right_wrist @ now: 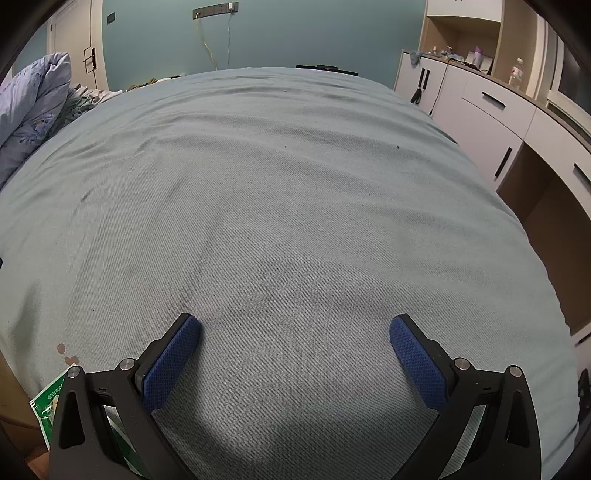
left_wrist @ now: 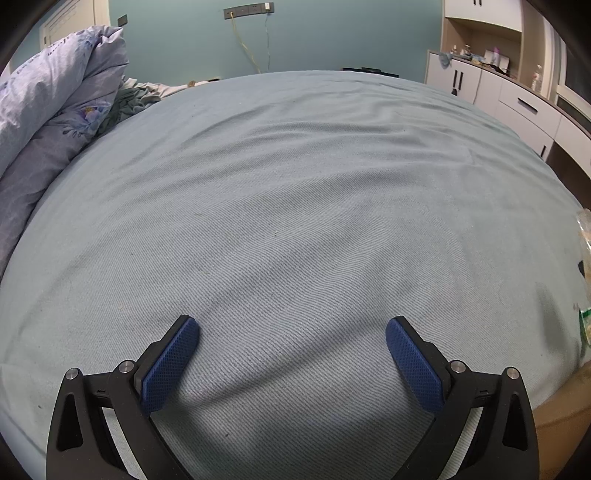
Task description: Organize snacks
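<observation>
My left gripper (left_wrist: pixel 293 325) is open and empty, held just above a bed with a light blue sheet (left_wrist: pixel 295 206). At the far right edge of the left wrist view lie a clear snack bag (left_wrist: pixel 584 236) and a green-and-white snack packet (left_wrist: pixel 585 326), both cut off by the frame. My right gripper (right_wrist: pixel 295 324) is open and empty over the same sheet (right_wrist: pixel 280 206). A green-and-white snack packet (right_wrist: pixel 46 402) lies at the bed's near left edge, partly hidden behind the right gripper's left finger.
A bunched floral duvet (left_wrist: pixel 55 103) lies at the bed's far left. White cabinets and drawers (right_wrist: pixel 491 122) stand along the right wall, with small bottles on top. A teal wall with a socket strip and hanging cables (left_wrist: pixel 249 11) is behind the bed.
</observation>
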`<state>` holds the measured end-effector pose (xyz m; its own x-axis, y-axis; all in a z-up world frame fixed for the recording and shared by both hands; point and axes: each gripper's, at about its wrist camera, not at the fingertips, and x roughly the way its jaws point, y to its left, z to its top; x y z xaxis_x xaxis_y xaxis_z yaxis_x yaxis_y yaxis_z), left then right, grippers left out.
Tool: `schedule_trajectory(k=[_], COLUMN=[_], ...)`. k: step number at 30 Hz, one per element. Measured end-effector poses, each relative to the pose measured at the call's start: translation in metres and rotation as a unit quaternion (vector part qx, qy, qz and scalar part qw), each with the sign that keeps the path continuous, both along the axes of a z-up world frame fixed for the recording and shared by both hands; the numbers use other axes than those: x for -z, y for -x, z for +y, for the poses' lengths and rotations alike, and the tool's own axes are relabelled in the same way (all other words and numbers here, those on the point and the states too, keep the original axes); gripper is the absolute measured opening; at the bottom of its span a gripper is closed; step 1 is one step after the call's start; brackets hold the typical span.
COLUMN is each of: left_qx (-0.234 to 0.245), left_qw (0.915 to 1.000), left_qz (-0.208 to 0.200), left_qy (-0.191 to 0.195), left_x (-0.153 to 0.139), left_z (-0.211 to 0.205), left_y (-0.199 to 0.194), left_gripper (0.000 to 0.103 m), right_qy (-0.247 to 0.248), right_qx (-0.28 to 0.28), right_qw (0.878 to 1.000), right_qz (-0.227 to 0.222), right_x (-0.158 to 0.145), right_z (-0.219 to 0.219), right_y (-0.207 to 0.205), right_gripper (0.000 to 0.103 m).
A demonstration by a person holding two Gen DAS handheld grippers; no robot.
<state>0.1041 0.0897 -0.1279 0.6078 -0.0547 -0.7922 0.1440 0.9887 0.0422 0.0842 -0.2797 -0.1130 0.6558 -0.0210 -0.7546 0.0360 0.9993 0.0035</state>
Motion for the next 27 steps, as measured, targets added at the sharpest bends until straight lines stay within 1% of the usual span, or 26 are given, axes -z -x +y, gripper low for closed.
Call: schedule_trajectory(k=[27], left_qx=[0.000], left_qw=[1.0000], left_qz=[0.002], left_qy=[-0.001], left_x=[0.0018], left_z=[-0.0005], left_y=[-0.0024], left_gripper=[0.103], right_qy=[0.000], right_qx=[0.001], right_qw=[1.000], right_qz=[0.000], right_x=[-0.0008], right_z=[0.0015], right_y=[0.0026], right_gripper=[0.103])
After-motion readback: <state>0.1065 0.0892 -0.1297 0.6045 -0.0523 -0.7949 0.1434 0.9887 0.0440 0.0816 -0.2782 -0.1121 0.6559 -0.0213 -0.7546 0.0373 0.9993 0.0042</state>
